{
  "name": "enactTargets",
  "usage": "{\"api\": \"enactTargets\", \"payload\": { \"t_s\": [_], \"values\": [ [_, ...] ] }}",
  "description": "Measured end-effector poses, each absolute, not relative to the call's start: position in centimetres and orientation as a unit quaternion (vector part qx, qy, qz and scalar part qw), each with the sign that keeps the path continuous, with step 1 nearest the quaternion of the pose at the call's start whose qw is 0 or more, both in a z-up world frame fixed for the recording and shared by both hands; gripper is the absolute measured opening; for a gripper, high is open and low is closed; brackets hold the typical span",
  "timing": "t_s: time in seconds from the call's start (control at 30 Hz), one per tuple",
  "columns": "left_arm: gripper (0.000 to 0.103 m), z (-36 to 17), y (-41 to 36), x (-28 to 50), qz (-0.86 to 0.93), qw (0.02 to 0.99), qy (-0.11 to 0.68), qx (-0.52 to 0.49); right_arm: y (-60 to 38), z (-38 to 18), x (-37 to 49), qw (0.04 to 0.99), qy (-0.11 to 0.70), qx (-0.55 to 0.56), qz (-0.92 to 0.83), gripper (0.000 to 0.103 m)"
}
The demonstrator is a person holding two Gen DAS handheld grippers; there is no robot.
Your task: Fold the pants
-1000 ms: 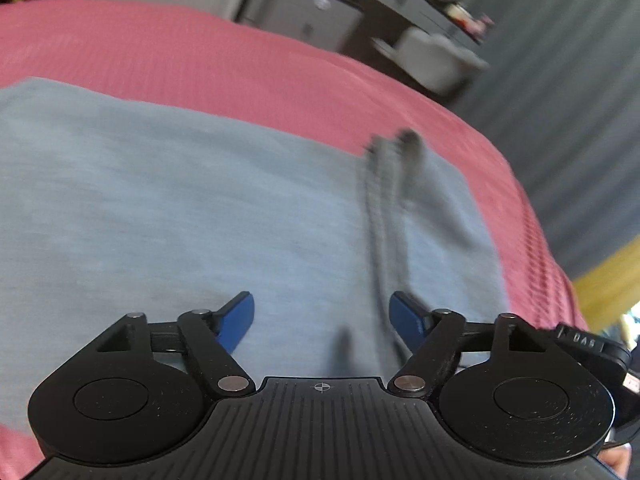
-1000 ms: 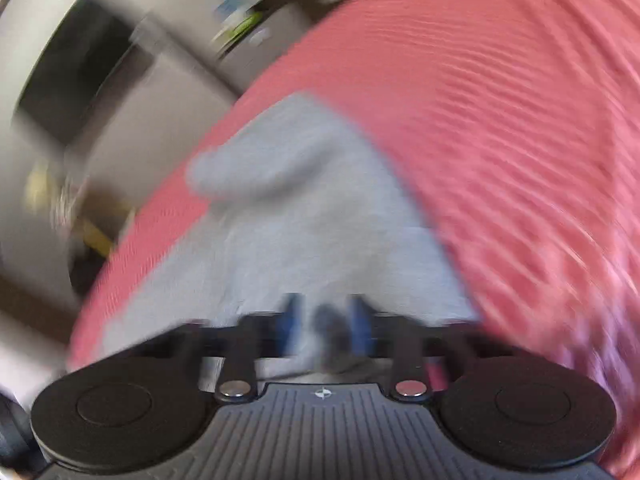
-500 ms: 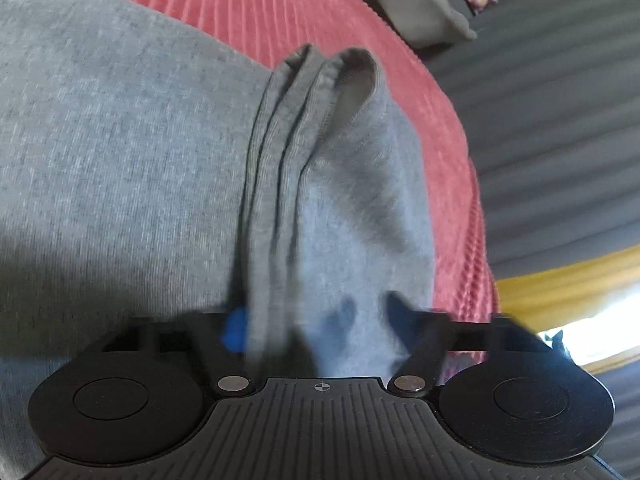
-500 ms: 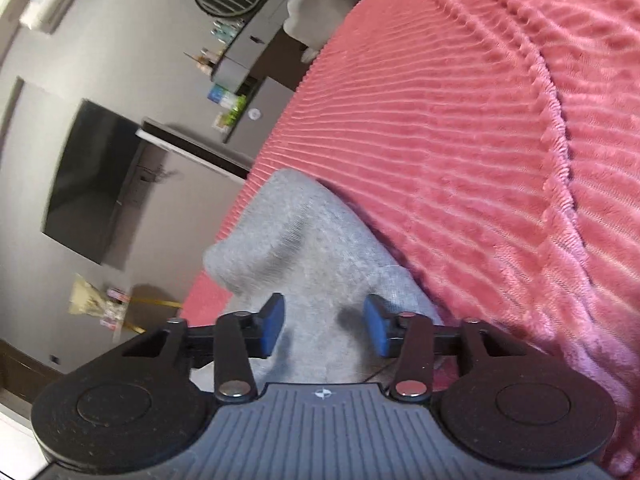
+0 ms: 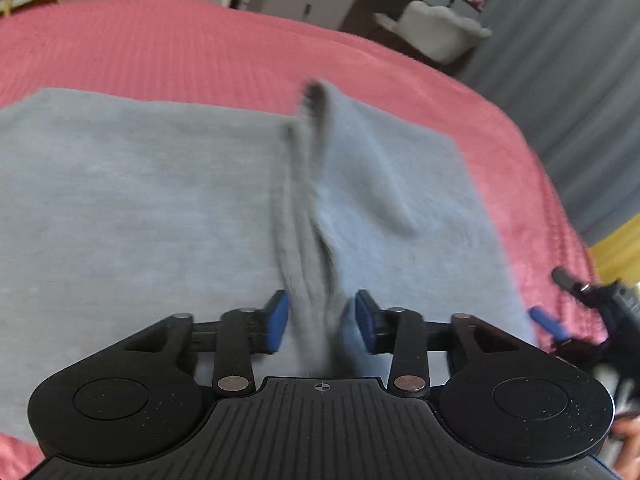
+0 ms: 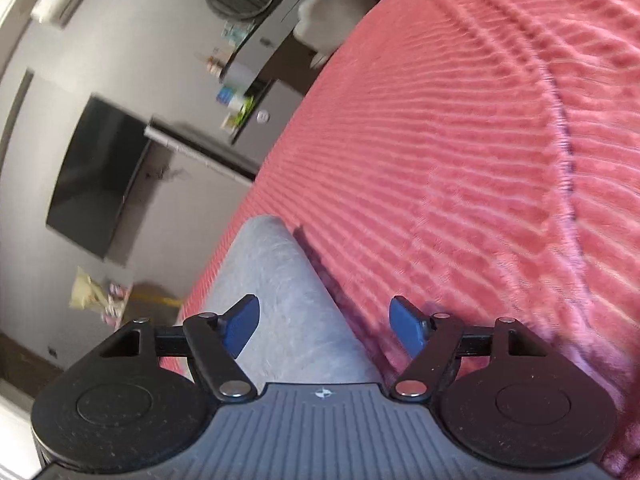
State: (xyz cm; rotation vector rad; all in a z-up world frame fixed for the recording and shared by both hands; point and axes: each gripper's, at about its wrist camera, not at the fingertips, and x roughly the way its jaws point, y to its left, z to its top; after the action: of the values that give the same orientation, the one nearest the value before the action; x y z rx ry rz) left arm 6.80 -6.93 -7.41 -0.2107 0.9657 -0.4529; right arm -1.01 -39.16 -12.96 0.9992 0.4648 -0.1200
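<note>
A: What are the grippers doing?

B: My left gripper [image 5: 320, 322] is opening, a raised ridge of the grey pants [image 5: 140, 200] standing between its blue pads, unpinched. My right gripper [image 6: 324, 326] is spreading wide over a pant-leg end, gripping nothing.

A: And the pants?

B: They're lying flat on the red bed [image 5: 200, 44], reaching toward its right edge, near the right gripper.

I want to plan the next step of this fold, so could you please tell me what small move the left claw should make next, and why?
Probably ease the left claw back off the raised ridge of the grey knit pants. Its jaws are opening with that ridge between them, no pad pressing it, and the pants lie on the pink ribbed bedspread. The right claw is opening too.
</note>
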Motion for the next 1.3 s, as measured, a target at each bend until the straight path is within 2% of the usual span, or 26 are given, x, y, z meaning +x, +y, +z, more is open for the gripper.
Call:
{"api": "enactTargets", "payload": {
  "t_s": [0.03, 0.1, 0.2, 0.33, 0.37, 0.4, 0.5, 0.63, 0.67, 0.77, 0.83, 0.87, 0.9, 0.97, 1.07, 1.17, 1.3],
  "values": [
    [0.057, -7.4, -6.4, 7.0, -0.214, 0.855, 0.458, -0.12, -38.8, -12.8, -0.7, 0.855, 0.227, 0.462, -0.058, 0.072],
    [0.078, -7.4, -6.0, 8.0, -0.217, 0.85, 0.446, -0.179, -38.0, -12.3, 0.0, 0.866, 0.24, 0.435, -0.06, 0.072],
    [0.081, -7.6, -7.1, 10.6, -0.223, 0.842, 0.441, -0.216, -37.2, -11.8, 0.5, 0.874, 0.254, 0.411, -0.062, 0.072],
    [0.079, -8.9, -9.2, 14.7, -0.207, 0.832, 0.462, -0.227, -37.7, -12.4, 0.6, 0.865, 0.262, 0.423, -0.066, 0.072],
    [0.063, -9.0, -9.4, 15.5, -0.201, 0.828, 0.465, -0.238, -37.9, -12.6, 0.6, 0.861, 0.263, 0.429, -0.069, 0.072],
    [0.025, -8.8, -9.6, 15.9, -0.196, 0.828, 0.464, -0.246, -38.0, -12.8, 0.6, 0.858, 0.264, 0.435, -0.072, 0.072],
    [0.021, -7.9, -9.1, 15.9, -0.228, 0.816, 0.448, -0.284, -38.5, -13.2, 0.5, 0.854, 0.261, 0.445, -0.072, 0.072],
    [0.021, -5.5, -7.3, 14.1, -0.268, 0.837, 0.401, -0.259, -38.2, -13.1, 0.6, 0.86, 0.259, 0.436, -0.062, 0.072],
    [0.022, -5.4, -6.8, 13.8, -0.261, 0.843, 0.397, -0.253, -38.2, -13.1, 0.7, 0.86, 0.261, 0.433, -0.061, 0.072],
    [0.037, -6.8, -5.5, 14.3, -0.169, 0.88, 0.397, -0.198, -38.2, -13.1, 0.8, 0.859, 0.267, 0.433, -0.061, 0.072],
    [0.041, -8.2, -4.5, 14.5, -0.13, 0.878, 0.416, -0.199, -38.1, -13.1, 1.0, 0.857, 0.277, 0.43, -0.065, 0.072],
    [0.049, -8.4, -3.8, 14.2, -0.148, 0.864, 0.423, -0.229, -38.0, -13.1, 1.1, 0.858, 0.281, 0.425, -0.066, 0.072],
    [0.062, -8.2, -3.6, 13.7, -0.162, 0.853, 0.426, -0.253, -37.8, -12.9, 1.1, 0.86, 0.283, 0.418, -0.067, 0.072],
    [0.074, -8.0, -3.6, 12.1, -0.186, 0.842, 0.424, -0.277, -37.5, -12.6, 1.1, 0.865, 0.282, 0.411, -0.055, 0.072],
    [0.074, -8.4, -4.0, 9.7, -0.21, 0.833, 0.446, -0.251, -37.1, -12.0, 0.7, 0.86, 0.293, 0.415, -0.049, 0.072],
    [0.074, -9.6, -3.9, 7.9, -0.223, 0.814, 0.467, -0.263, -36.6, -11.6, -1.1, 0.836, 0.286, 0.468, -0.02, 0.072],
    [0.073, -10.7, -5.0, 7.6, -0.221, 0.814, 0.464, -0.27, -35.2, -13.0, -1.9, 0.783, 0.331, 0.526, 0.021, 0.073]
  ]
}}
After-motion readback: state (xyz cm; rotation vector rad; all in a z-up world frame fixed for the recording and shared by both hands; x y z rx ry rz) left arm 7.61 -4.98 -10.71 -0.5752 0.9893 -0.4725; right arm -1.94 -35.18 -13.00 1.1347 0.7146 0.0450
